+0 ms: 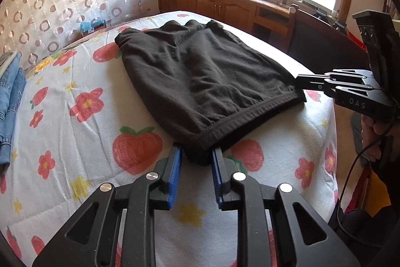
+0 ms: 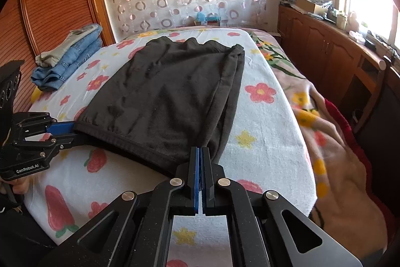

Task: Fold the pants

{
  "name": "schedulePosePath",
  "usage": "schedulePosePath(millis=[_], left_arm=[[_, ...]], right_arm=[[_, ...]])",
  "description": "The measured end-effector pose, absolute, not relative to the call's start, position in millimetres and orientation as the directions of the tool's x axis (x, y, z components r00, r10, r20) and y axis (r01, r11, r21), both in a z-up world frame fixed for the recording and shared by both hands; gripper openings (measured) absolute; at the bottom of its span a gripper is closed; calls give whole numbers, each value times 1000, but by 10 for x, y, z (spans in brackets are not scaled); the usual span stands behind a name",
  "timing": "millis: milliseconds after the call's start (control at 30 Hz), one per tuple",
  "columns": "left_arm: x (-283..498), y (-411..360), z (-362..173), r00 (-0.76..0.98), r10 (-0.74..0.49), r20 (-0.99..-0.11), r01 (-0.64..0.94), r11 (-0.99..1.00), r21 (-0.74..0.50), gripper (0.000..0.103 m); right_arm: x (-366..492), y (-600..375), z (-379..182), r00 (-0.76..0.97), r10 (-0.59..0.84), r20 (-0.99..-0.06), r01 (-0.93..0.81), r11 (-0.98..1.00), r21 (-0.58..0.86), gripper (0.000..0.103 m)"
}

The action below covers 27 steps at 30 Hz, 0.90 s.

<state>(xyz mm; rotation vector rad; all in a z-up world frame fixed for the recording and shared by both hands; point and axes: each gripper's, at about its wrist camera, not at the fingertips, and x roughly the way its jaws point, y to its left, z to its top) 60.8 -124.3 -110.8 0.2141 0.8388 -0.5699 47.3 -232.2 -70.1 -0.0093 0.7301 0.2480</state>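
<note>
Black pants (image 1: 200,74) lie folded on a bed with a flower and strawberry sheet (image 1: 82,142); they also show in the right wrist view (image 2: 170,96). My left gripper (image 1: 196,153) is open, its blue pads on either side of the near waistband corner. It also shows at the left of the right wrist view (image 2: 71,131). My right gripper (image 2: 200,150) is shut on the other waistband corner of the pants. It also shows at the right of the left wrist view (image 1: 298,81).
Folded jeans (image 2: 67,59) are stacked at the bed's far left by a wooden wardrobe (image 2: 50,4). A floral blanket (image 2: 325,131) hangs off the bed's right side. A wooden sideboard (image 1: 225,4) with clutter runs under the window, and a chair (image 2: 375,89) stands beside it.
</note>
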Motion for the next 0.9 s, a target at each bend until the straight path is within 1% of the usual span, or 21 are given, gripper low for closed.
schedulePosePath(millis=[467, 500, 567, 600, 633, 667, 800, 900], left_arm=[[604, -1261, -1115, 527, -385, -758, 553, 832, -38, 25], [604, -1265, -1118, 527, -385, -758, 553, 832, -38, 25], [604, -1265, -1118, 527, -385, -758, 553, 833, -39, 25], [604, -1266, -1118, 527, -385, -758, 553, 833, -39, 25], [604, -1266, -1118, 527, -385, -758, 553, 832, -38, 25], [605, -1266, -1118, 526, -385, -758, 553, 832, -39, 25], [604, -1264, -1119, 527, -384, -758, 553, 832, -37, 25], [606, -1270, -1121, 527, -385, -758, 553, 832, -38, 25]], right_arm=[[324, -2369, -602, 748, 241, -618, -237, 967, 90, 1], [326, -2366, -605, 748, 239, -619, -236, 968, 89, 4], [332, -2359, -614, 749, 236, -620, -235, 968, 85, 16], [341, -2351, -619, 748, 232, -622, -233, 969, 82, 20], [350, -2344, -623, 748, 223, -625, -226, 971, 76, 29], [356, -2342, -628, 749, 217, -626, -222, 972, 72, 35], [424, -2344, -680, 738, 208, -642, -212, 975, 73, 41], [487, -2335, -745, 722, 198, -663, -201, 977, 72, 42]])
